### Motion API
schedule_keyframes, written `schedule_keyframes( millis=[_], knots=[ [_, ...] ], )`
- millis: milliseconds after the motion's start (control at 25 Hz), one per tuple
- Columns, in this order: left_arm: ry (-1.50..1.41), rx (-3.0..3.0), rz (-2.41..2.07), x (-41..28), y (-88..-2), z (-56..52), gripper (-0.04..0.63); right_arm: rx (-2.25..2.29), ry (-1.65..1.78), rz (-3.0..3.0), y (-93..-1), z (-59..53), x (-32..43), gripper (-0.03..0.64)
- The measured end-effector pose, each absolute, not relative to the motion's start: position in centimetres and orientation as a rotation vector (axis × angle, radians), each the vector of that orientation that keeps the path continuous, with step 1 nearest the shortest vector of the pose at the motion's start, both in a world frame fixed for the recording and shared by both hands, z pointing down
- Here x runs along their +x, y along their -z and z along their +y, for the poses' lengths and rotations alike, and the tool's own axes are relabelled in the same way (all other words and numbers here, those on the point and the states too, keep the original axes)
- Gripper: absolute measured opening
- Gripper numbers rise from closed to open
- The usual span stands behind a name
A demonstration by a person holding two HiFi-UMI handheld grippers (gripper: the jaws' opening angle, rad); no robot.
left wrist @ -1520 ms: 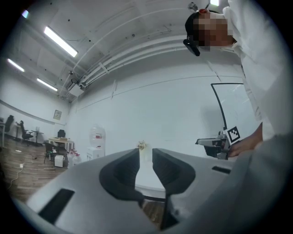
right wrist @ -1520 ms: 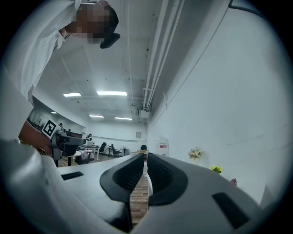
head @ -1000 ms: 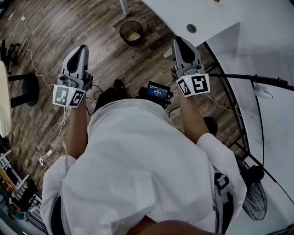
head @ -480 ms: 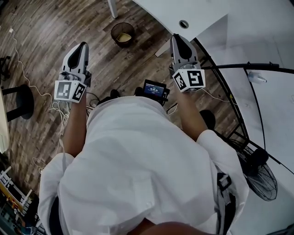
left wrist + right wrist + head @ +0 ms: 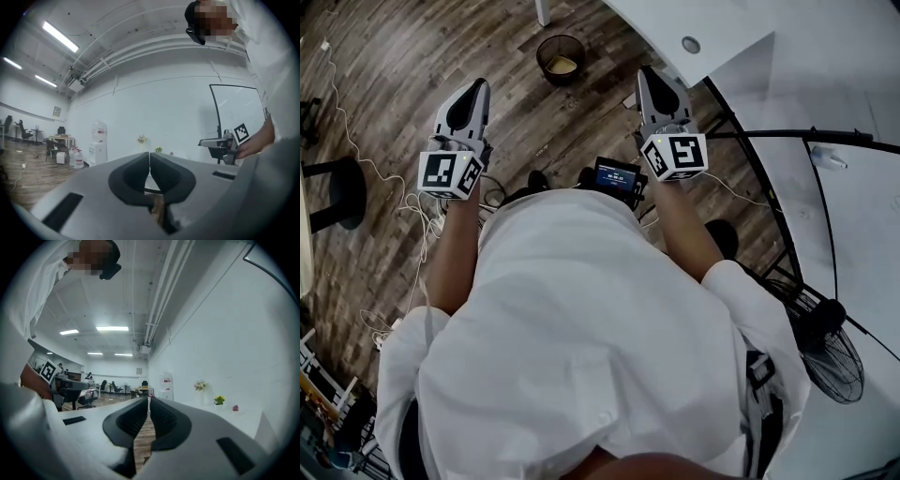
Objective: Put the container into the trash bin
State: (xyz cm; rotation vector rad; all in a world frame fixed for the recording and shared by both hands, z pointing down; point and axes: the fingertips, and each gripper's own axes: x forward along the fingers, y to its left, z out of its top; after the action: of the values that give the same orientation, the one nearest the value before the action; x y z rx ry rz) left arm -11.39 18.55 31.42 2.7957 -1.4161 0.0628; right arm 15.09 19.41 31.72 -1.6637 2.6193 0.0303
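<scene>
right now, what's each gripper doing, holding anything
left gripper: closed, jaws together, holding nothing
right gripper: closed, jaws together, holding nothing

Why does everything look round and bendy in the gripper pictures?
Left gripper view: a wide lens curves the ceiling pipes and blackens the corners. Right gripper view: same round frame, with bright ceiling lights. Head view: dimmer, with a shadowy floor.
</scene>
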Motion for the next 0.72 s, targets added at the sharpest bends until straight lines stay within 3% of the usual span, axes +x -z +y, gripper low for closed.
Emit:
schedule_keyframes(
  millis=[720],
  knots=[
    [-0.018, 2.8, -1.351, -10.3, -31.4, 19.8, 0.009, -1.701, 0.034, 2.614, -33.7, 19.8, 16.0, 0.04]
  ],
)
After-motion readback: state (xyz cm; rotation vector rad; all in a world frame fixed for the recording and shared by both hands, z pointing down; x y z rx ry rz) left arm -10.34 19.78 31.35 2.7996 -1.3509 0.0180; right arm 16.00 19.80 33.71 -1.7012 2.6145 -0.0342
